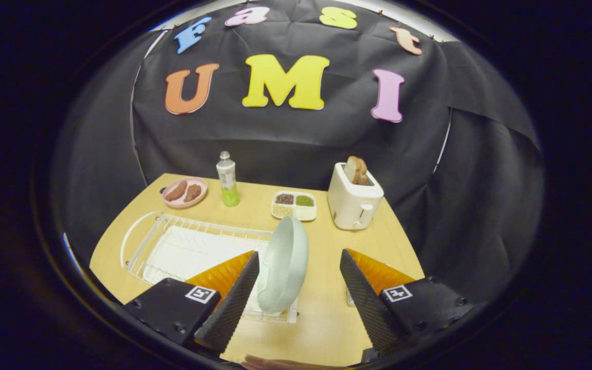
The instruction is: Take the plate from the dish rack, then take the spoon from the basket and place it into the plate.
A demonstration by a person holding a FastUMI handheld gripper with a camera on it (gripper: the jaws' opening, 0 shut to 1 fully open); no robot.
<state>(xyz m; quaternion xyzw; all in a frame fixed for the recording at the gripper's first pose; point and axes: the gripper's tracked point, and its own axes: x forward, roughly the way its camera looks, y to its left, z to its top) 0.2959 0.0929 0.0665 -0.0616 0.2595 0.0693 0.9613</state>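
Gripper view: the hand-held gripper (296, 293) has its two fingers spread wide, holding nothing. The pale green plate (284, 267) stands on edge in the near right end of the white wire dish rack (172, 246), which sits on the wooden counter (327, 318). The plate lies between the fingers but far off centre: its back is touching or just beside the left finger (234, 298), while the right finger (363, 298) is well apart from it. The plate's long axis runs upright and away from the camera, roughly along the fingers, so its rim faces the open jaws. My judgement is that the coming grasp depends on shifting leftward so both fingers straddle the rim before closing. Beyond stand a toaster (353, 200), a divided tray of grains (295, 204), a bottle (227, 180) and a pink plate of food (185, 192). I cannot make out the spoon's basket.
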